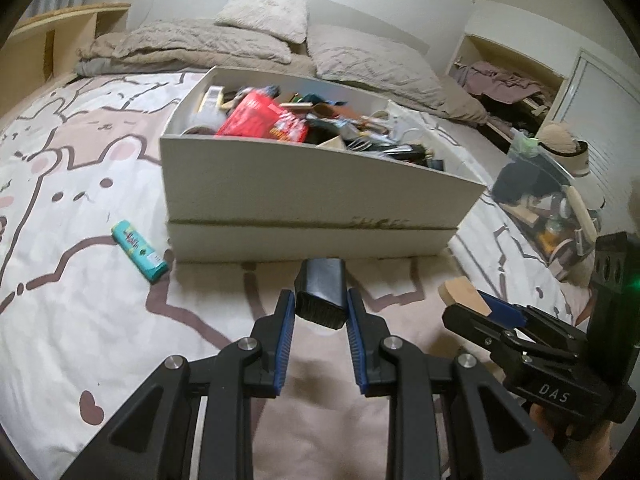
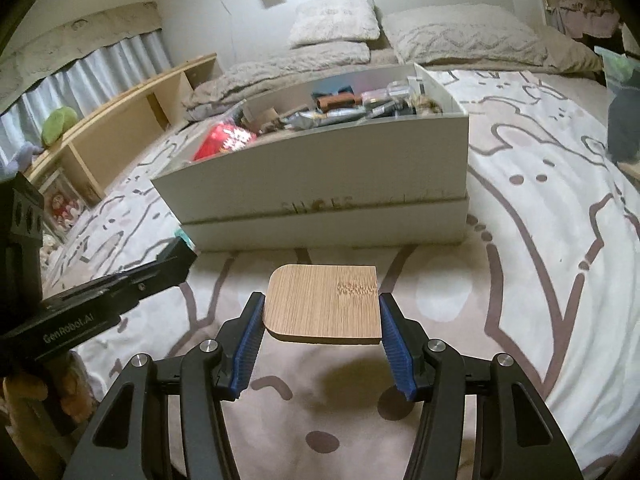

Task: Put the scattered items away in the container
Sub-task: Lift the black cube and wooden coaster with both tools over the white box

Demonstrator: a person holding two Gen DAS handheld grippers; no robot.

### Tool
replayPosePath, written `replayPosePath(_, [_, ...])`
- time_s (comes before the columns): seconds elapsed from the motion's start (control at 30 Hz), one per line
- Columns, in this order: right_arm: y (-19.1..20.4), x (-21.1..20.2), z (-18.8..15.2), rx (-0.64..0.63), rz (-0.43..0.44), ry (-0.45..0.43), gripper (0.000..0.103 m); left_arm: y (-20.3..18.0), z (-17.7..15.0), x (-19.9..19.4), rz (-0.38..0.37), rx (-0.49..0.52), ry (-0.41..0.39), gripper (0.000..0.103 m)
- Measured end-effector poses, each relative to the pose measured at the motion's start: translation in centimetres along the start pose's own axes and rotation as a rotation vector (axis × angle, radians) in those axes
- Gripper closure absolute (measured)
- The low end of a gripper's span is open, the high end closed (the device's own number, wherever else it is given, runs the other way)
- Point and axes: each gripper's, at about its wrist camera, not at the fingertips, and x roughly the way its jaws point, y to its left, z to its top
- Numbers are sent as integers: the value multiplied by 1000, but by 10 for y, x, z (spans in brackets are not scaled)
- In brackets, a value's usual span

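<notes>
My left gripper [image 1: 321, 309] is shut on a small black box-shaped item [image 1: 322, 292], held above the patterned bedspread just in front of the white shoe box [image 1: 312, 192]. My right gripper [image 2: 321, 312] is shut on a flat bamboo board [image 2: 322, 304], its blue pads pressing both side edges, also short of the white shoe box [image 2: 320, 184]. The box is full of several mixed items, among them a red packet [image 1: 256, 114]. A teal tube [image 1: 139, 251] lies on the bedspread left of the box. The right gripper with the board [image 1: 466, 294] shows at the right of the left wrist view.
Pillows and a beige duvet [image 1: 256, 44] lie behind the box. A wooden shelf unit [image 2: 120, 128] runs along the left side of the bed. A clear bag of items [image 1: 548, 204] and a hat [image 1: 560, 148] sit at the right. An open closet [image 1: 508, 88] stands beyond.
</notes>
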Motion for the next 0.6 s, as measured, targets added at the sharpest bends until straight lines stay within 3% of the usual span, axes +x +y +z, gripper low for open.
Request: replayPosePath(0.6, [-5,-20,64,-54,4,-106,46,-24,64,-4,-7,63,-106,77])
